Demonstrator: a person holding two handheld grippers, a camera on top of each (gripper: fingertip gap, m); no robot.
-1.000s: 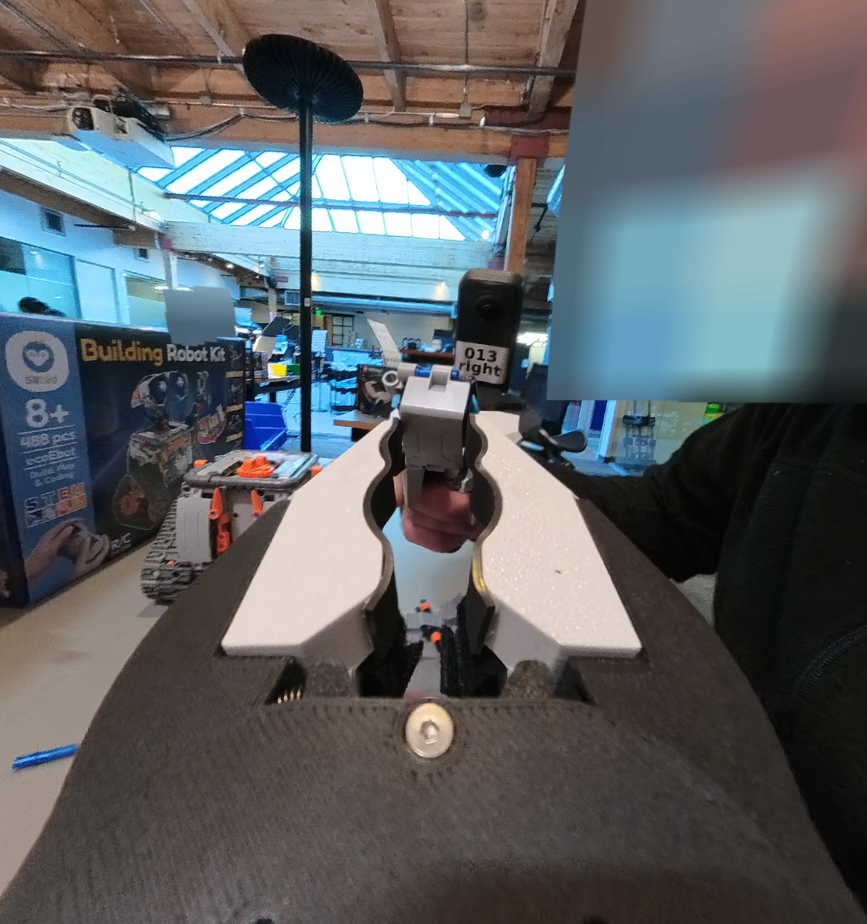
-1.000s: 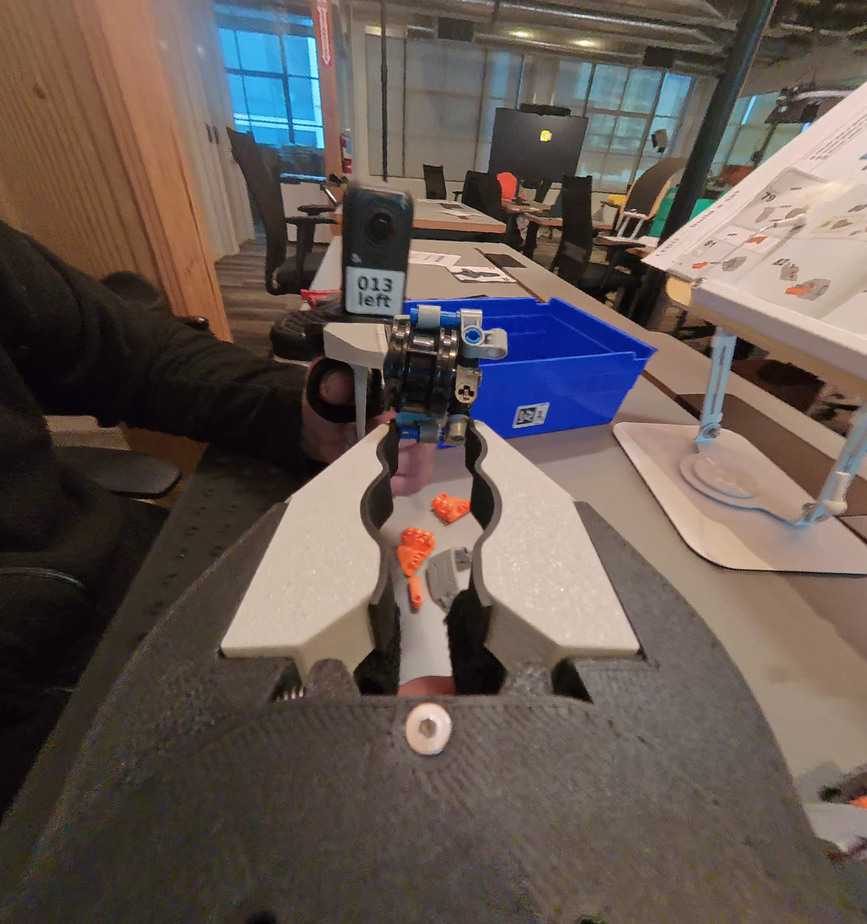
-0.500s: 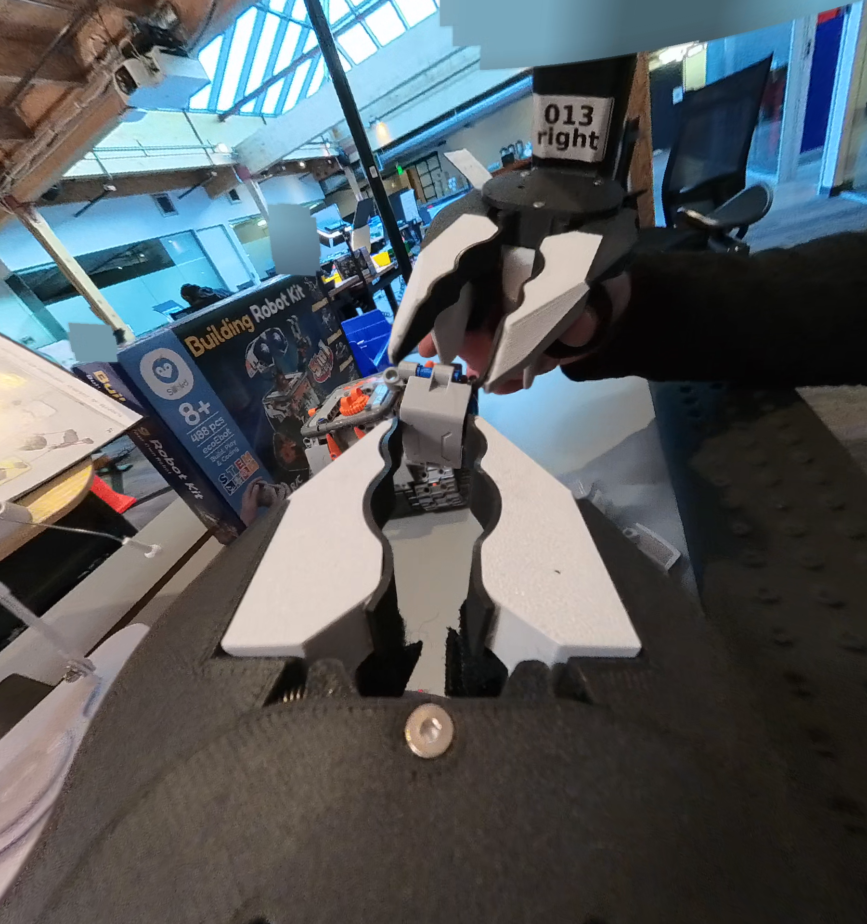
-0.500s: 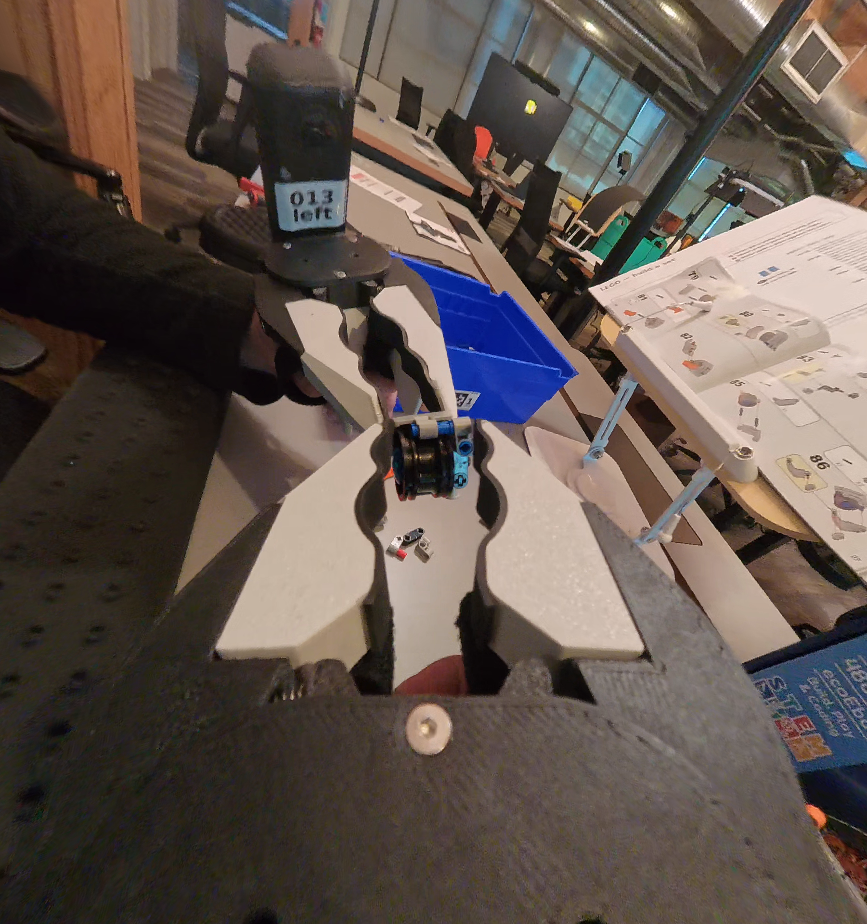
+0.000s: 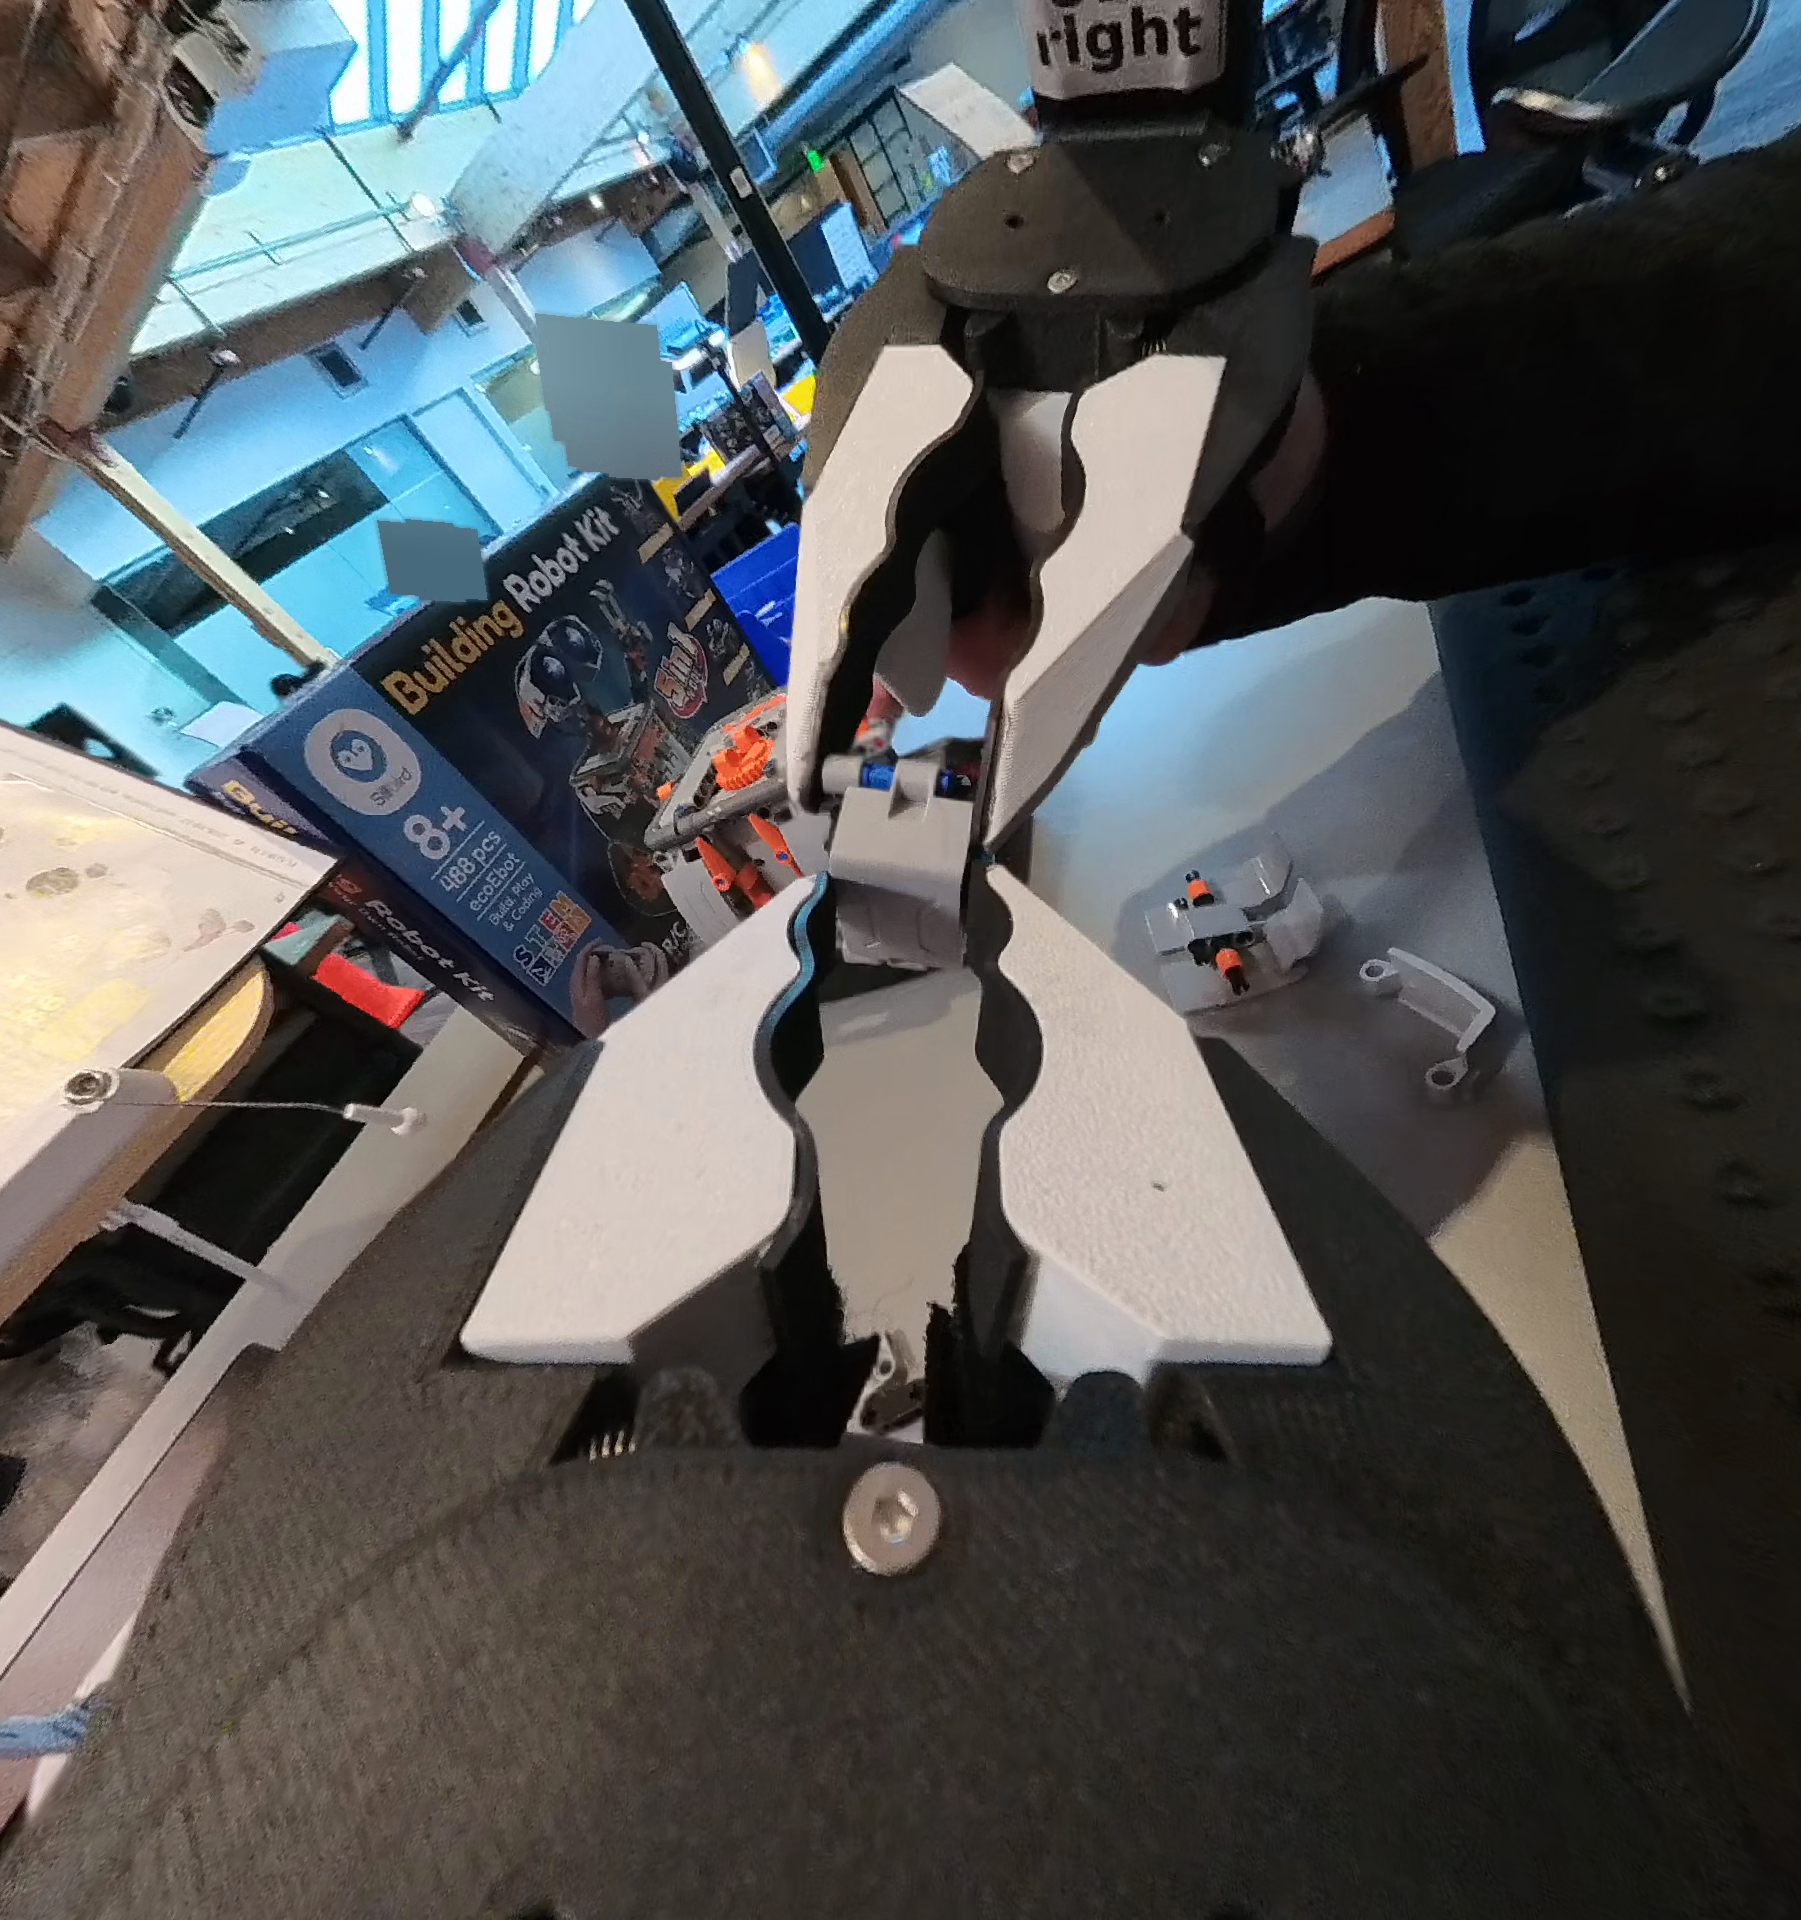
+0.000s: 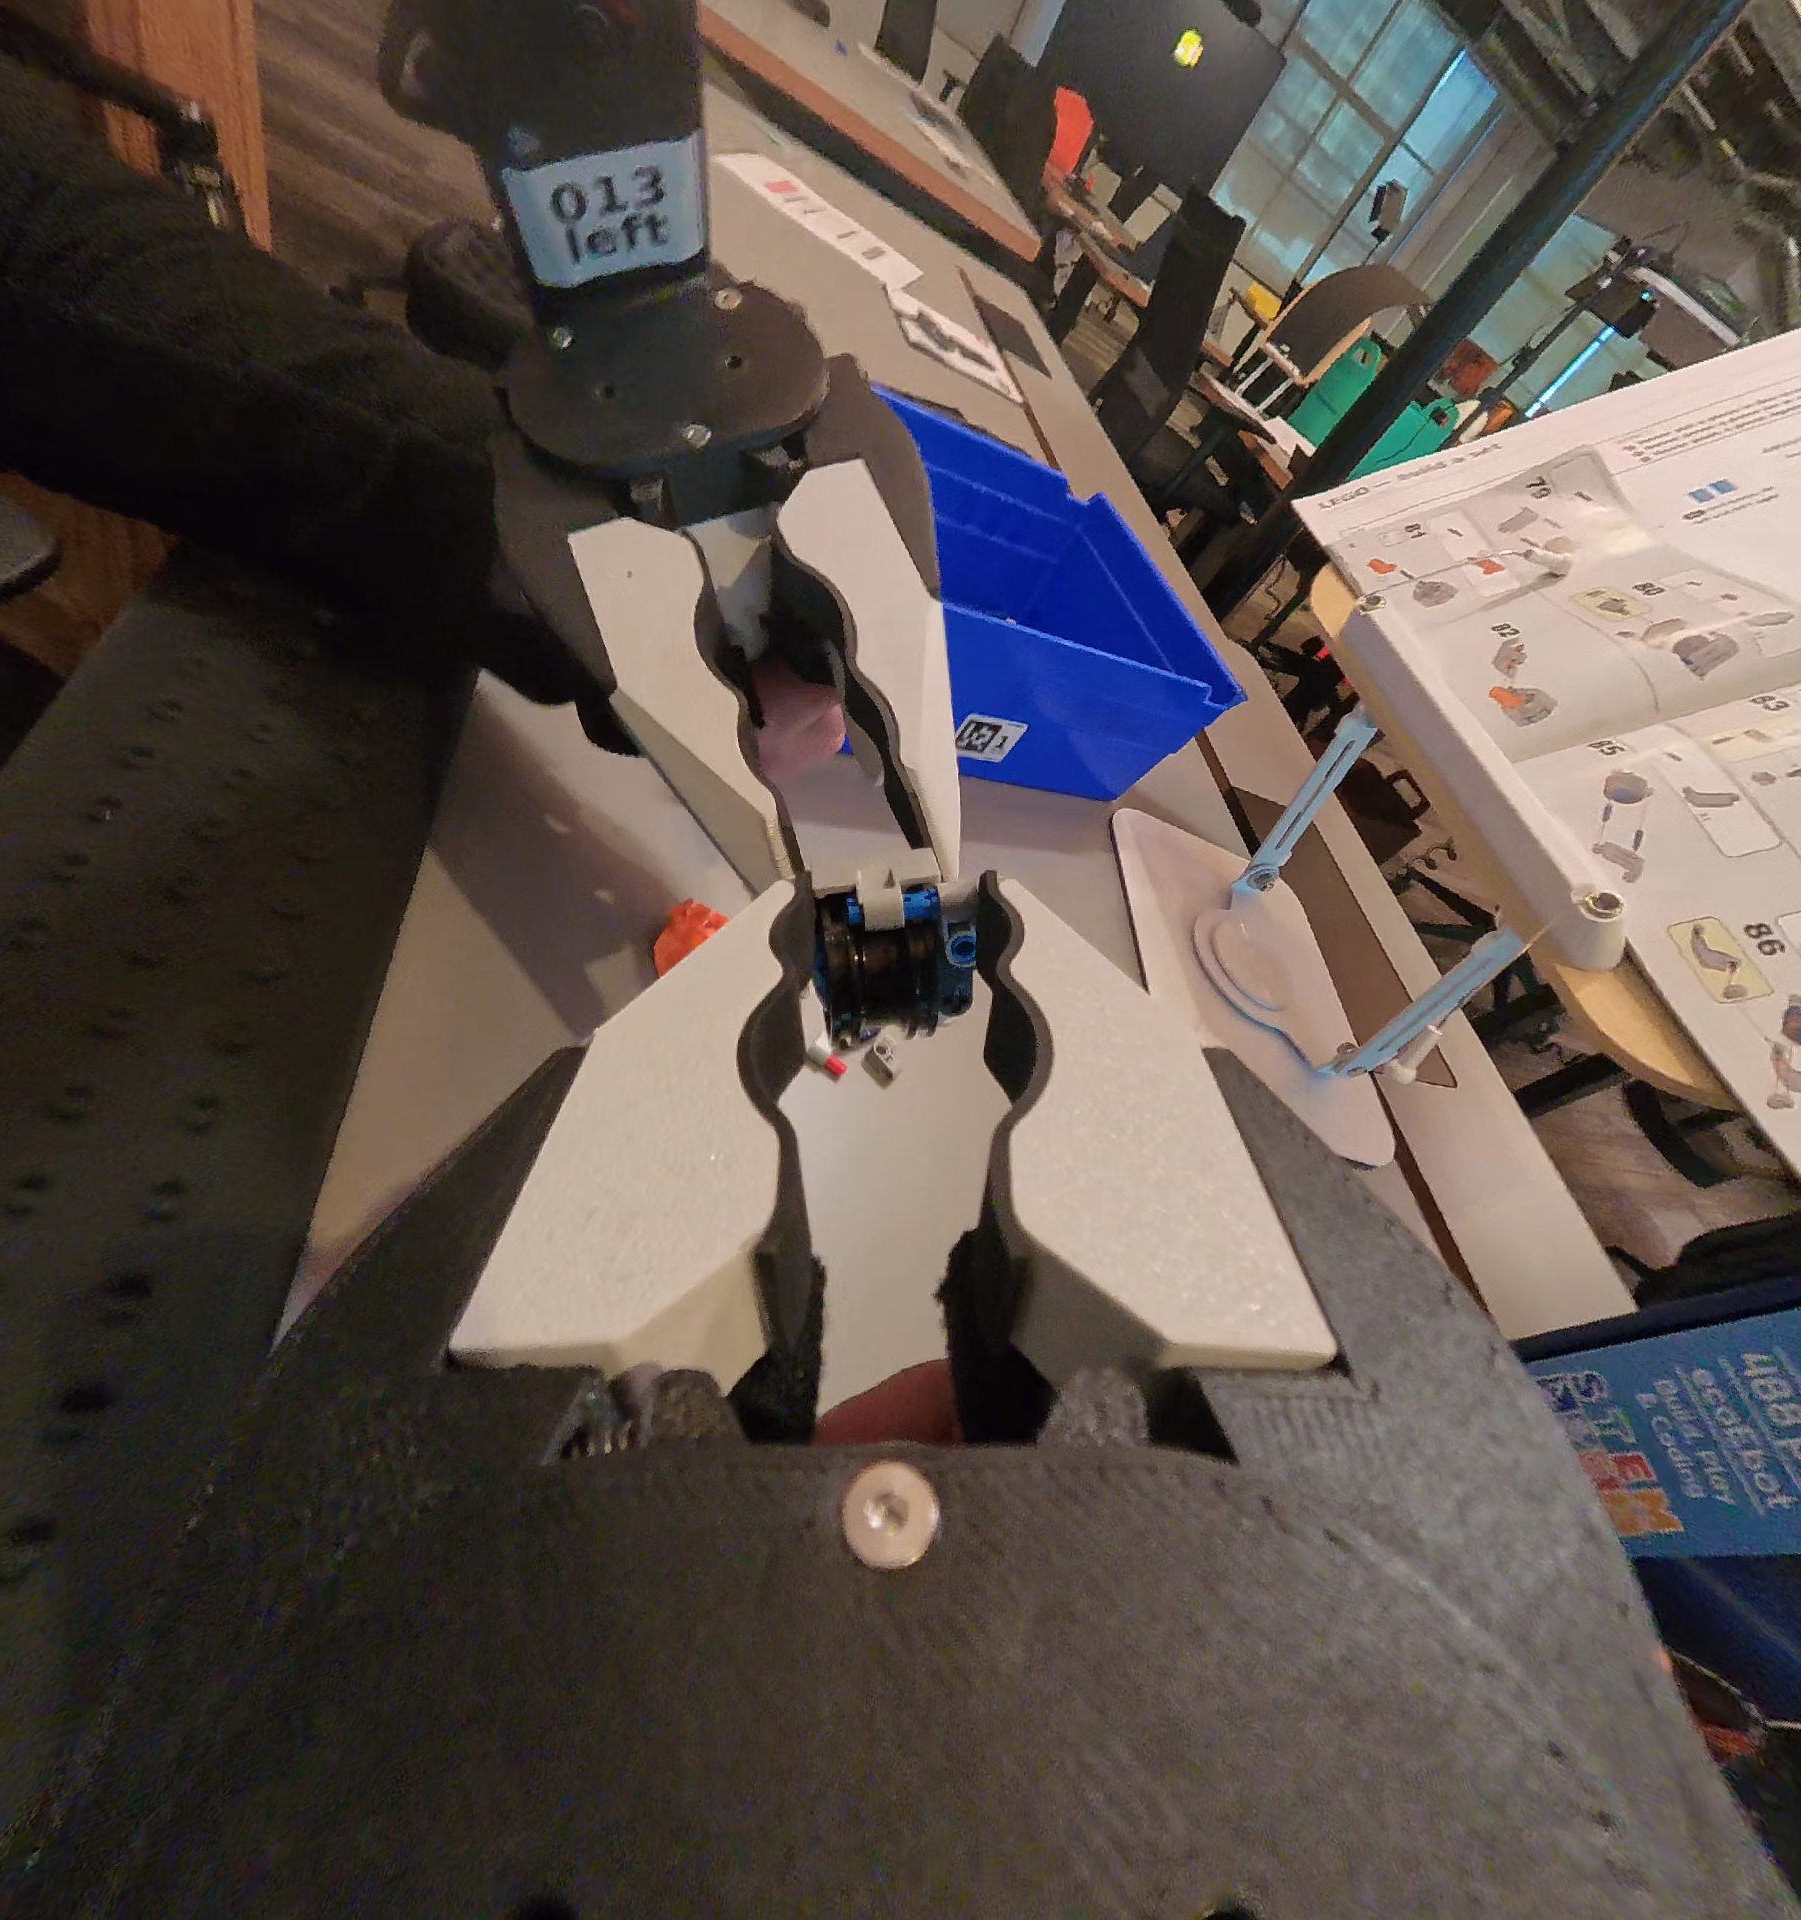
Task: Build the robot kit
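Two tools (image 5: 901, 883) (image 6: 891, 904), one blue bin (image 6: 1062, 623), two kit boxes (image 5: 522, 790), one open manual (image 6: 1654, 675).

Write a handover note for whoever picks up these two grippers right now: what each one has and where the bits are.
Left gripper: shut on the small grey brick assembly, held above the table.
Right gripper: shut on the same assembly from the opposite end, at its black wheels.
On the table: a grey part with orange pins, a white curved piece, an orange piece, a blue bin.
Booklet open on its stand; kit box behind.
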